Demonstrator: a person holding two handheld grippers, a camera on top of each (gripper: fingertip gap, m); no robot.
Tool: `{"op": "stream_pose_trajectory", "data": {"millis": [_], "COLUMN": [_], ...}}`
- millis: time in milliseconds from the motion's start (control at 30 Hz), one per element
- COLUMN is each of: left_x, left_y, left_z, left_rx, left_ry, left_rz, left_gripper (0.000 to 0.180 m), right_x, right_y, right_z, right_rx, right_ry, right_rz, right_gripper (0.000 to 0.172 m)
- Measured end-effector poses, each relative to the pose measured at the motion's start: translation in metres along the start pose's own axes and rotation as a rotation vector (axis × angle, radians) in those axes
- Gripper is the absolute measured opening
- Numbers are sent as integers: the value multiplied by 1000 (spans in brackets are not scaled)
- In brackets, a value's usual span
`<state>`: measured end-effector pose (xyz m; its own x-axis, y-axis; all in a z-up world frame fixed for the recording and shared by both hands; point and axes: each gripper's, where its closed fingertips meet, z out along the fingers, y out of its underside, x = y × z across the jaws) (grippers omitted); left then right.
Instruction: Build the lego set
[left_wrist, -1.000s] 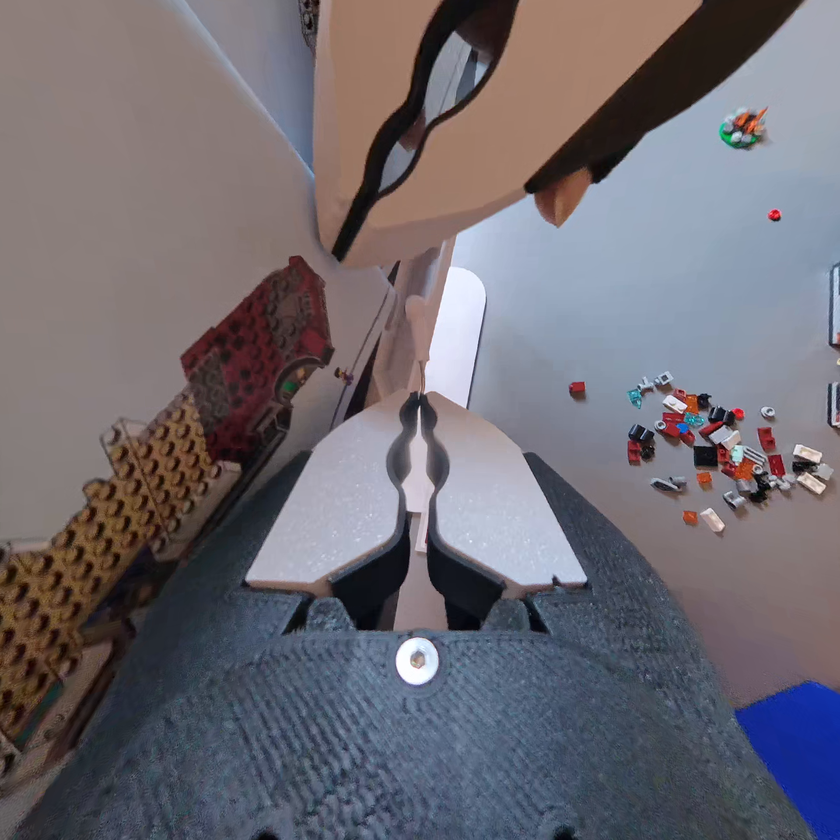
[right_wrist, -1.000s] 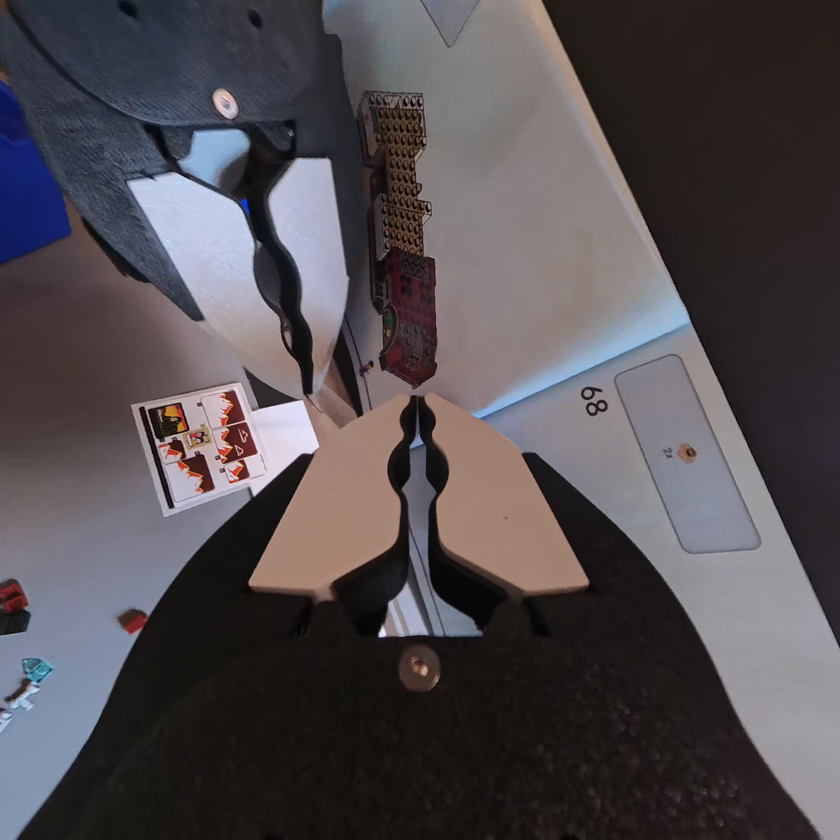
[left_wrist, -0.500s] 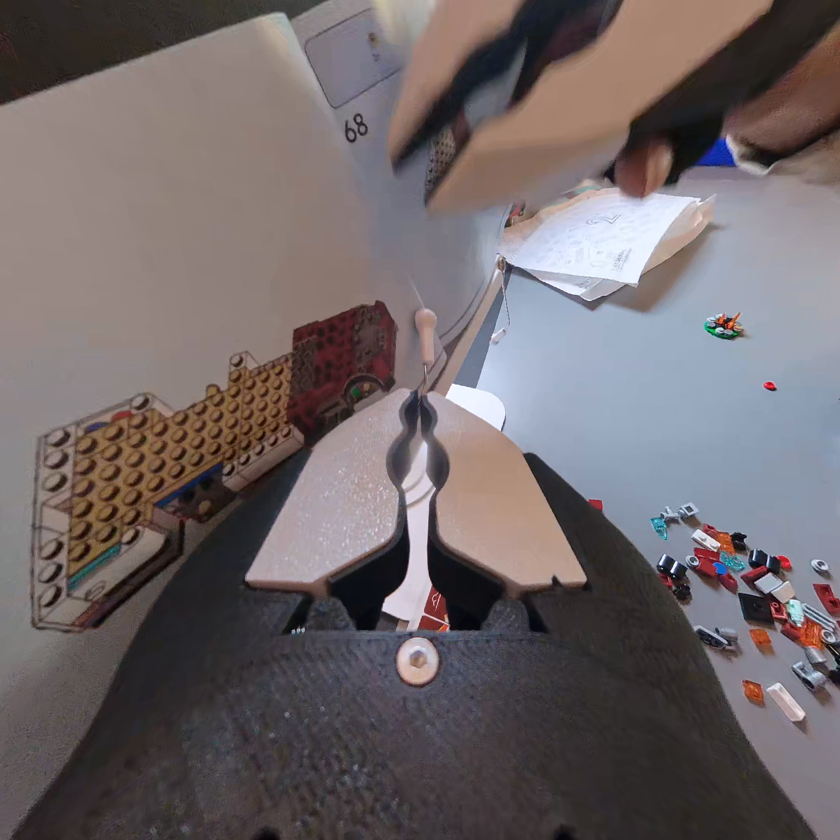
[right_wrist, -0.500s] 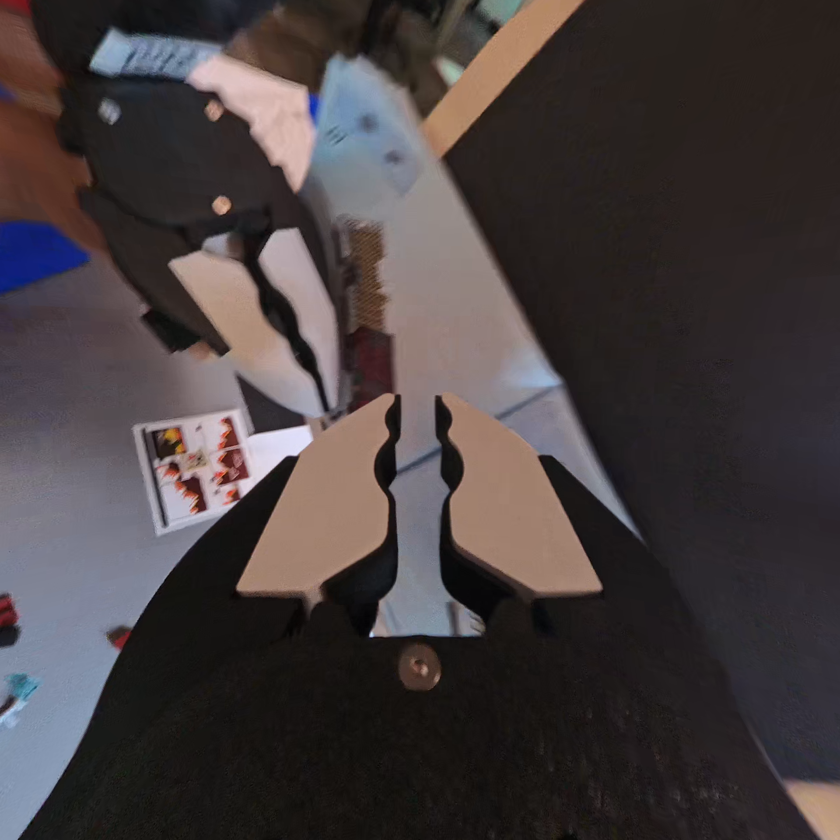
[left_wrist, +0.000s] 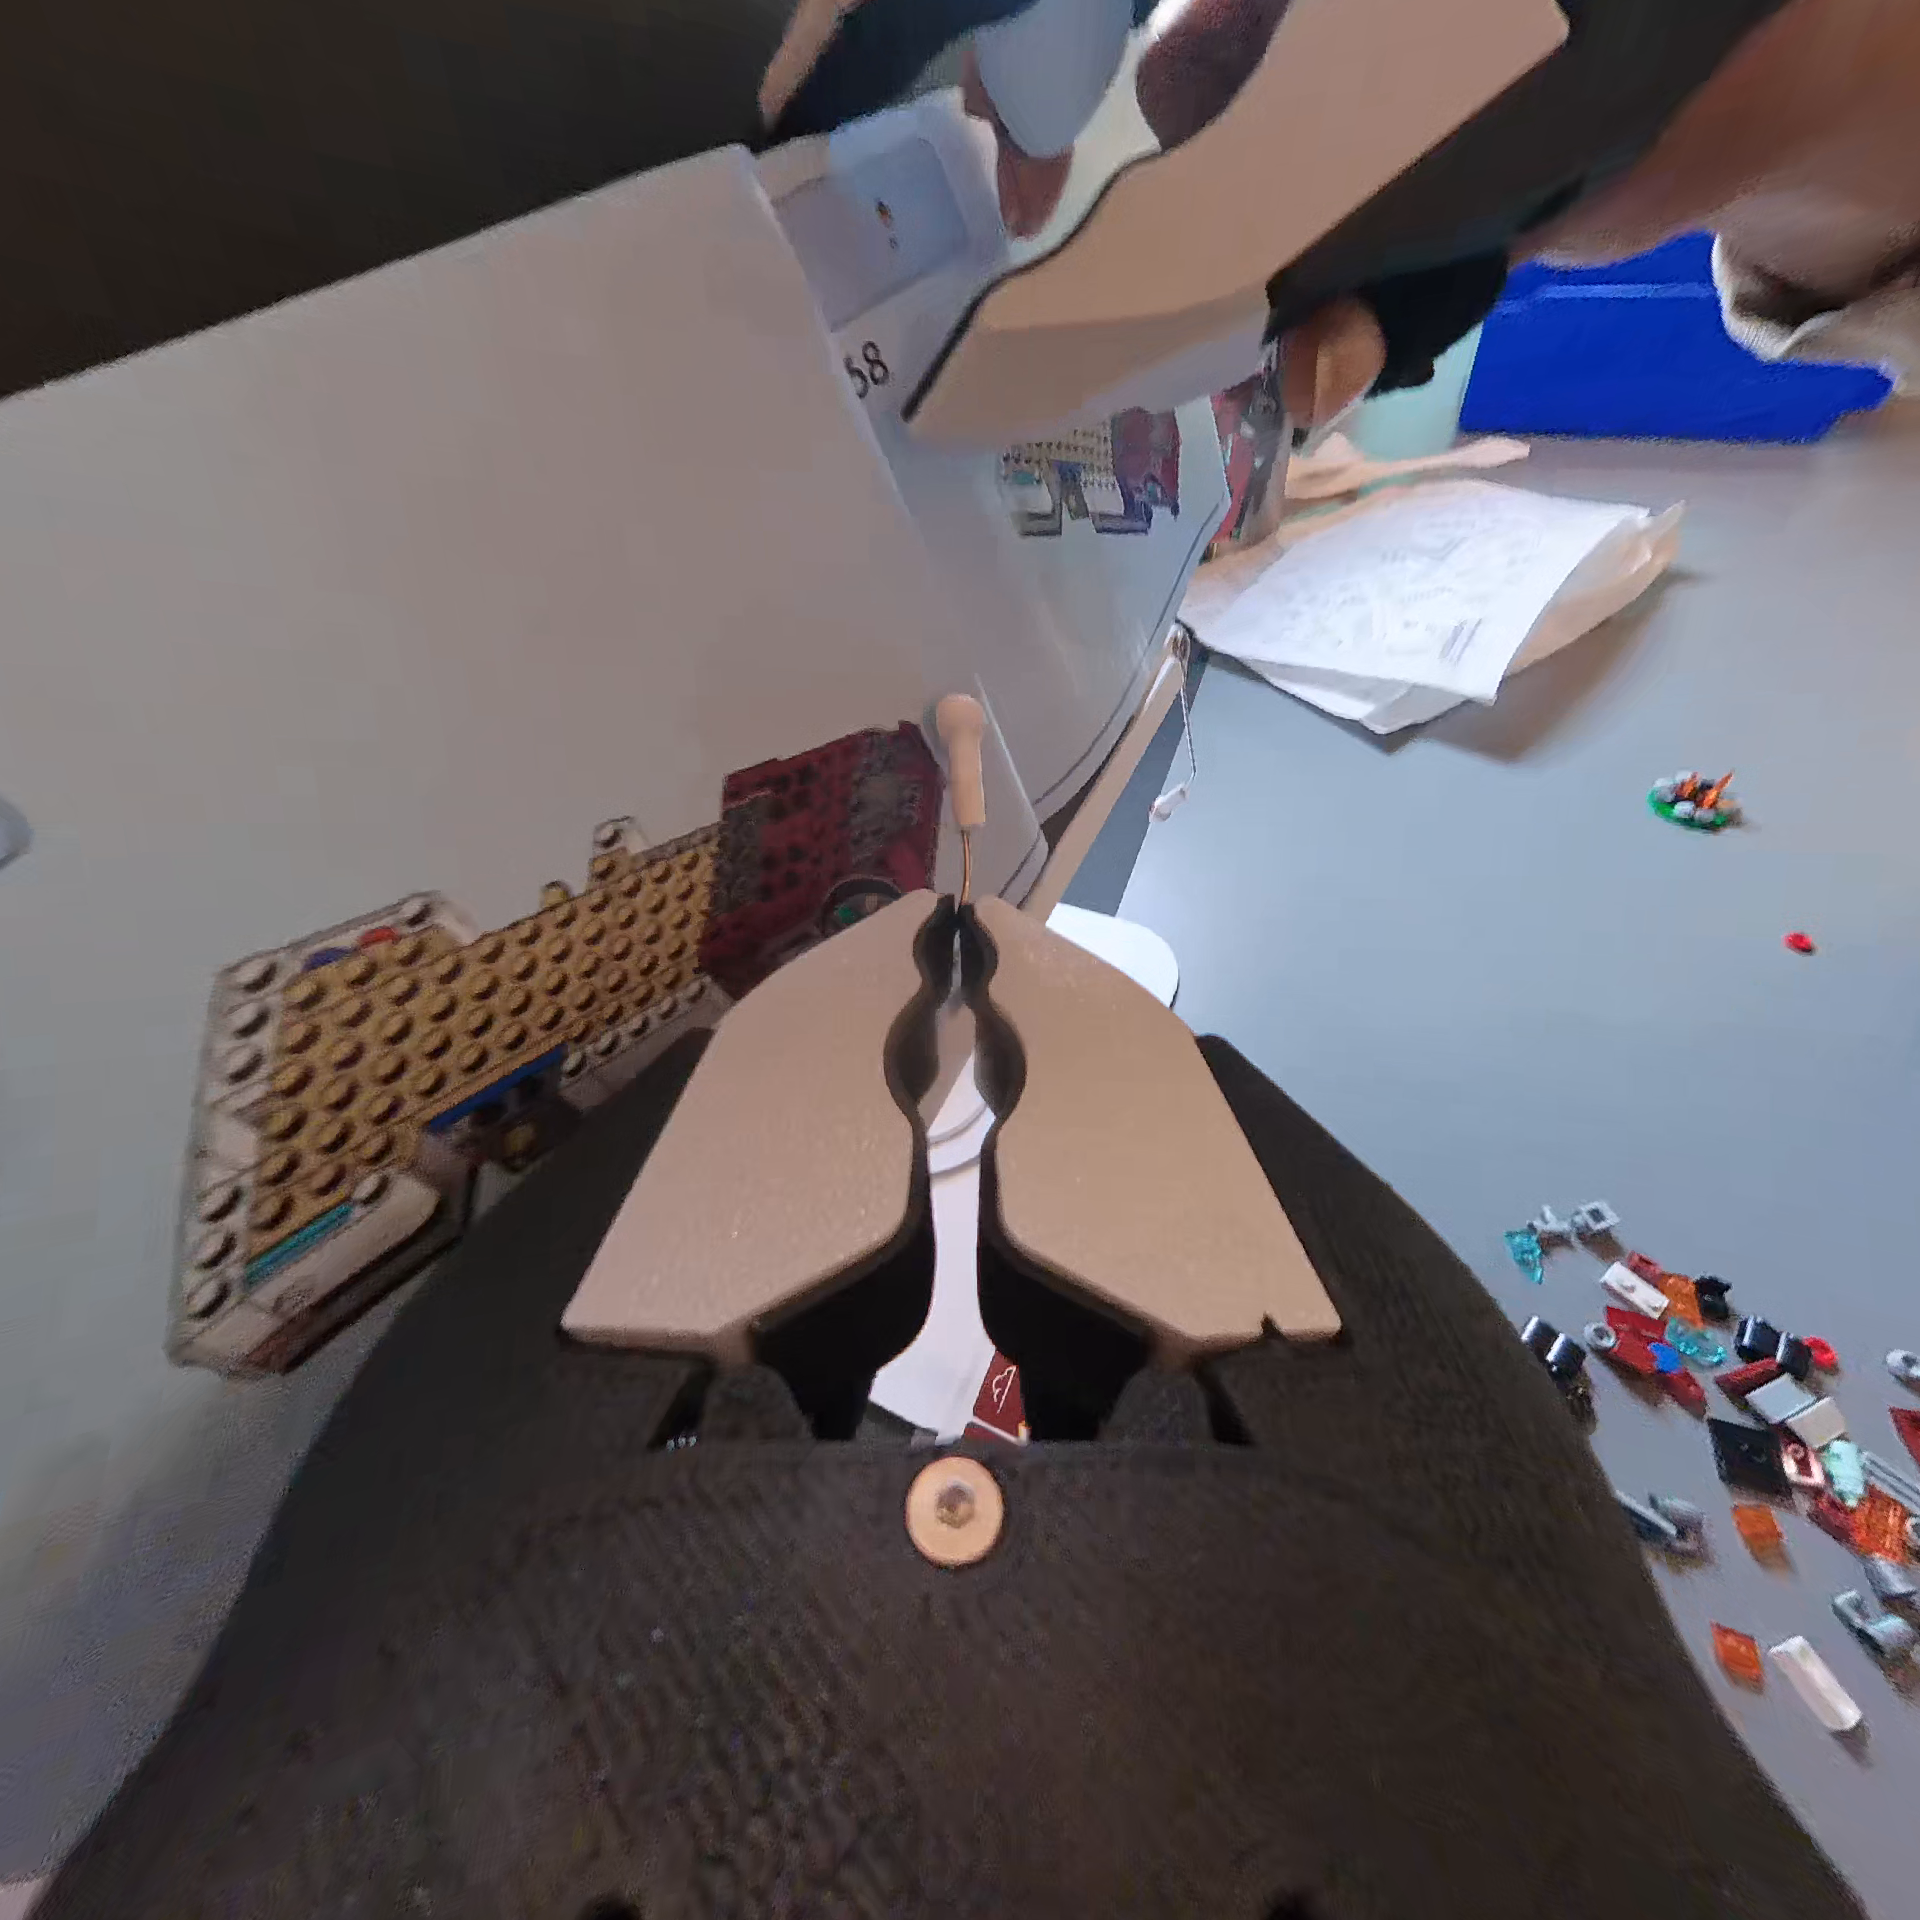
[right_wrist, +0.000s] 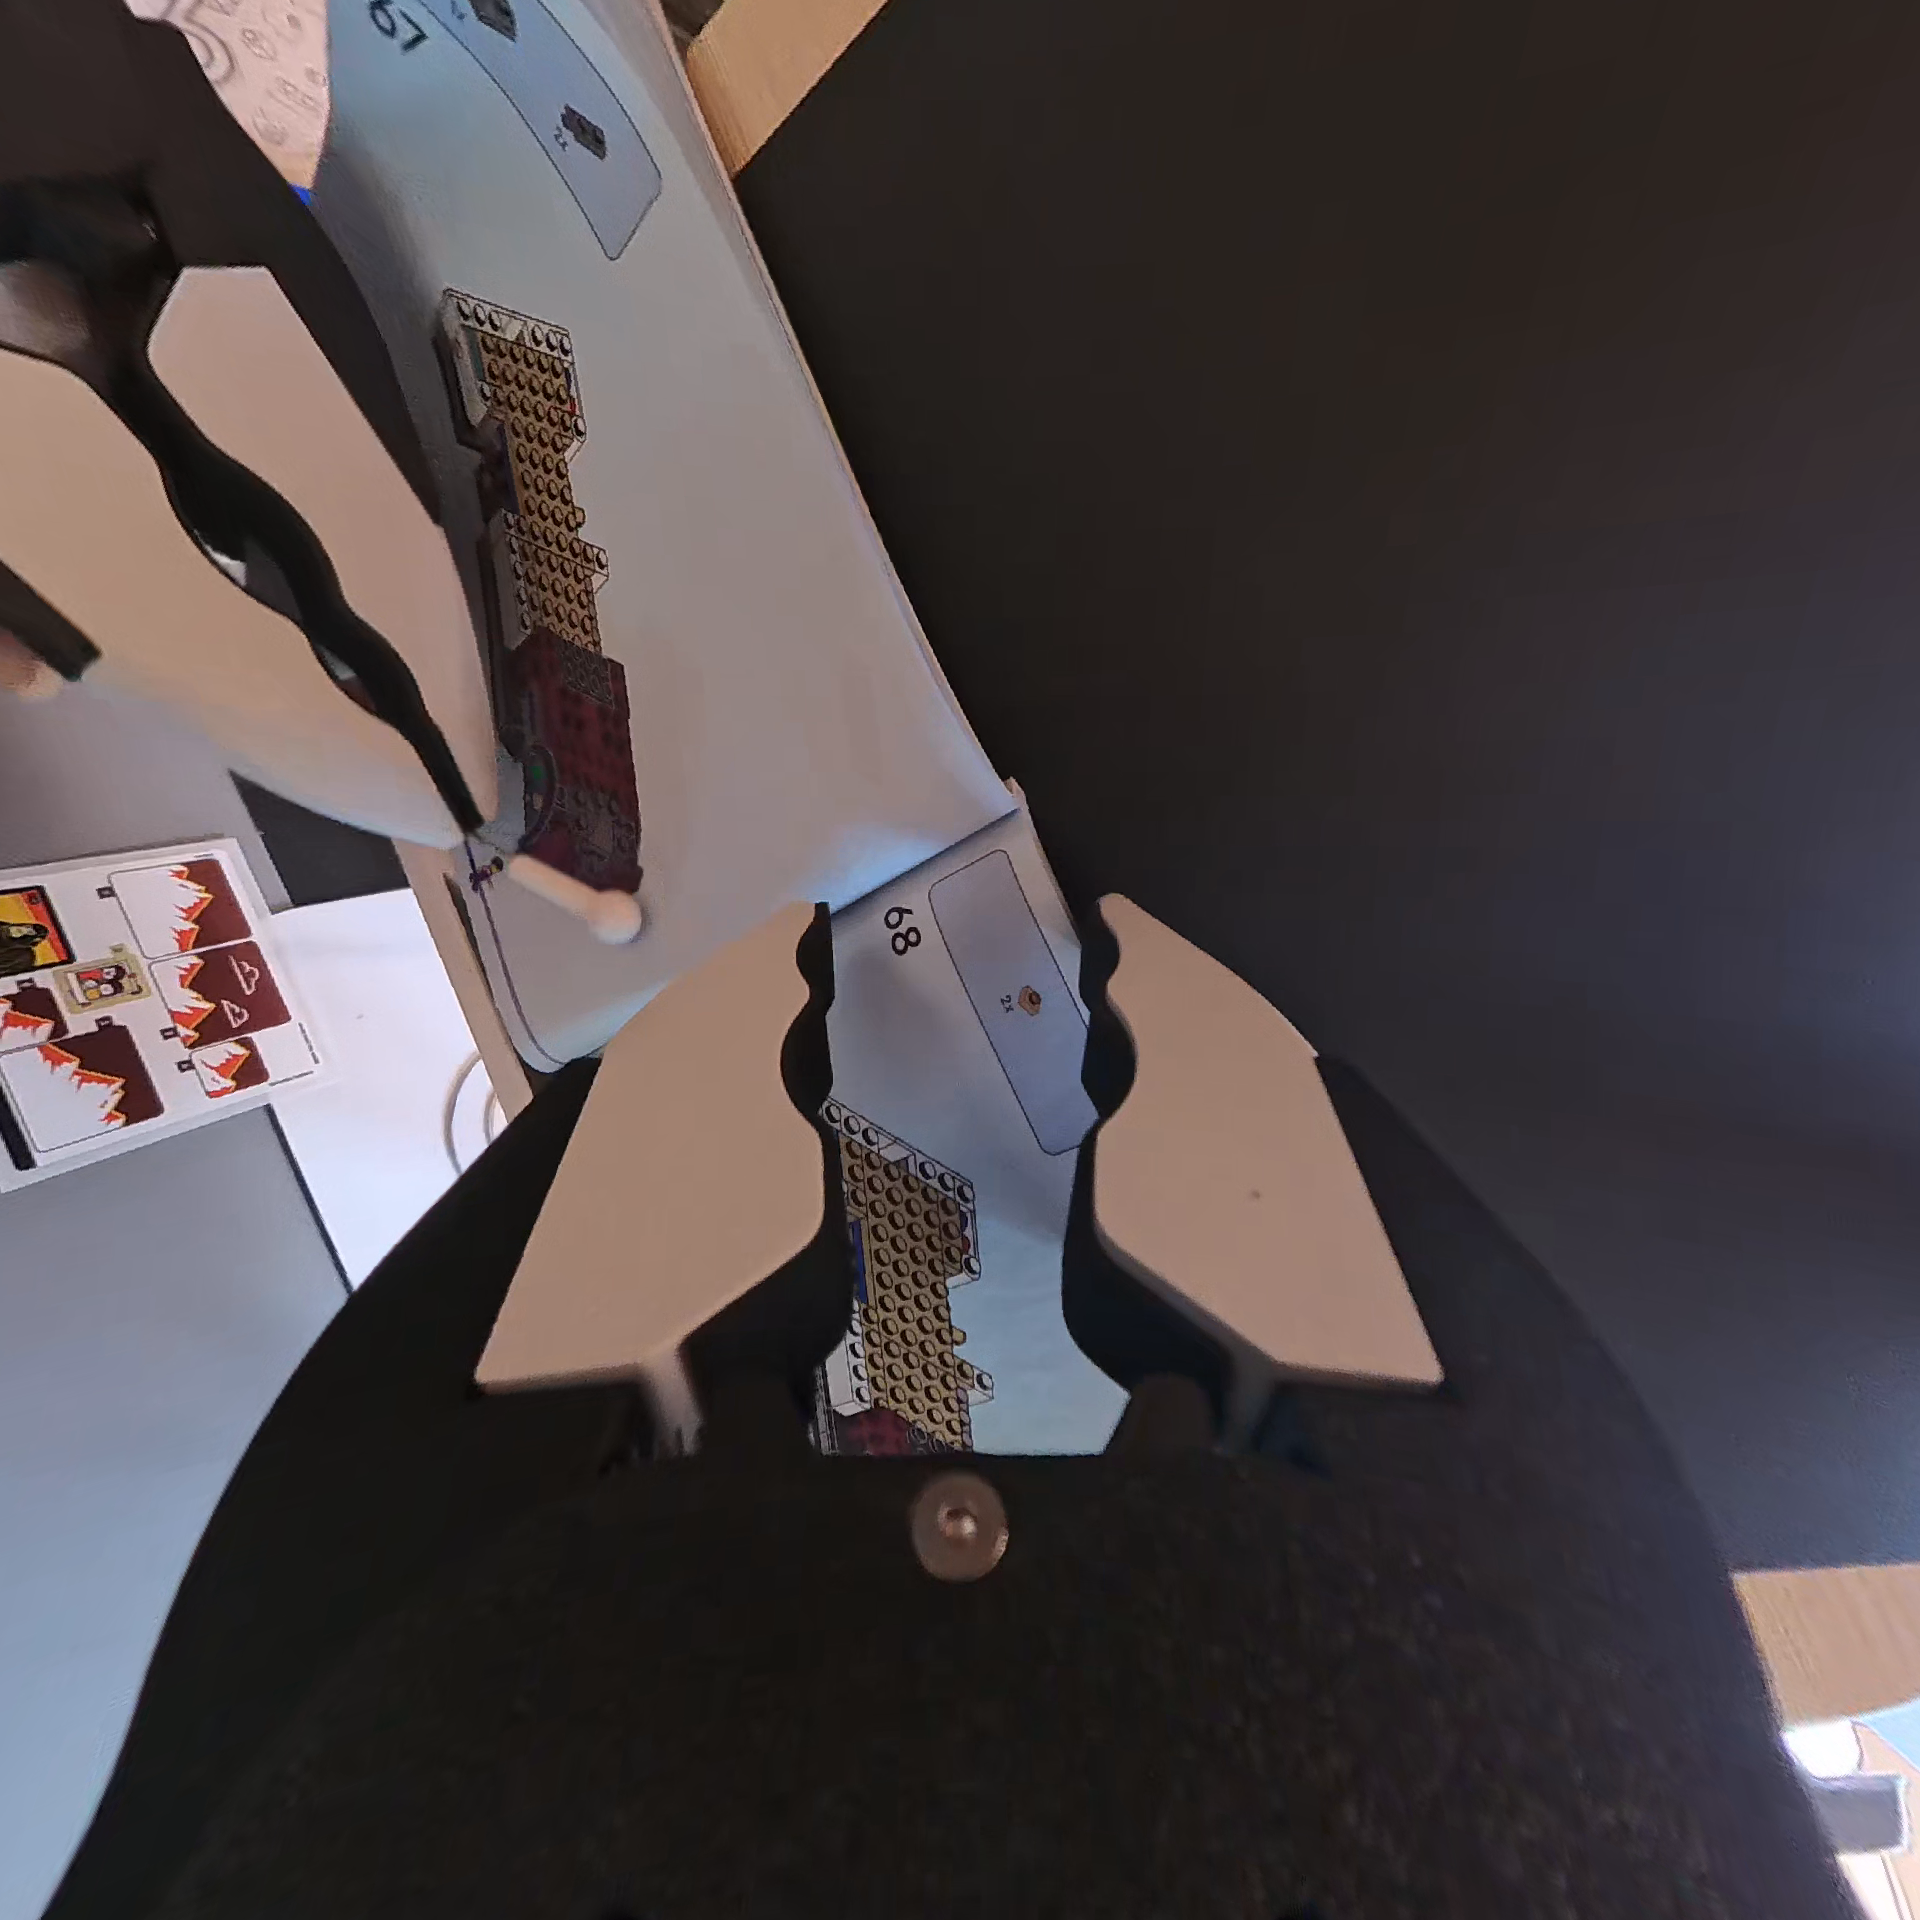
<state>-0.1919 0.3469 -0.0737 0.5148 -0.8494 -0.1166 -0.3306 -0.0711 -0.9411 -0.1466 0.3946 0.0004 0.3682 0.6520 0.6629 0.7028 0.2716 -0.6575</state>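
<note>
Left wrist view: the left claw (left_wrist: 958, 914) is closed, its tips pinching a thin wire that carries a small cream peg (left_wrist: 961, 764), just ahead against the lifted page of an instruction booklet (left_wrist: 468, 540). Loose toy bricks (left_wrist: 1745, 1382) lie right on the table (left_wrist: 1455, 987). The right claw (right_wrist: 956, 935) gapes wide, holding nothing, over the booklet's lower page.

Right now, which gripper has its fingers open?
The right gripper: its fingers stand wide apart over the open booklet, nothing between them. The left gripper has its fingers closed, pinching the thin wire of a small white peg.
</note>
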Motion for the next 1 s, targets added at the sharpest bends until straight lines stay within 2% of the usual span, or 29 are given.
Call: {"op": "stream_pose_trajectory", "data": {"millis": [200, 333, 467, 533, 633, 700, 800, 900, 1000], "left_x": [4, 3, 2, 7, 4, -10, -42, -70, -90], "left_y": [4, 5, 5, -3, -20, -25, -8, 11, 29], "left_z": [5, 8, 7, 4, -20, -46, -82, -104, -104], "left_rx": [-70, -103, -138, -118, -49, 0, 9, 42, 32], "left_ry": [-15, -70, -125, -129, -187, -278, -422, -530, -575], "left_rz": [66, 127, 146, 142, 132, 103, 24, -71, -151], "left_gripper": [1, 2, 6, 20, 34, 34, 38, 43, 61], "right_x": [-1, -2, -2, -1, 12, 21, 27, 16, 0], "right_y": [-4, -7, -8, -13, -21, -2, 65, 125, 151], "right_z": [5, 9, 9, -1, -48, -82, -101, -83, -54], "right_rx": [4, -15, 0, 48, 192, 249, 174, 109, 95], "right_ry": [2, 24, 18, 9, 43, 92, 188, 148, 67], "right_rz": [-22, -43, -21, 12, 140, 255, 367, 582, 755], "right_gripper": [44, 40, 44, 45, 51, 51, 64, 81, 86]}}
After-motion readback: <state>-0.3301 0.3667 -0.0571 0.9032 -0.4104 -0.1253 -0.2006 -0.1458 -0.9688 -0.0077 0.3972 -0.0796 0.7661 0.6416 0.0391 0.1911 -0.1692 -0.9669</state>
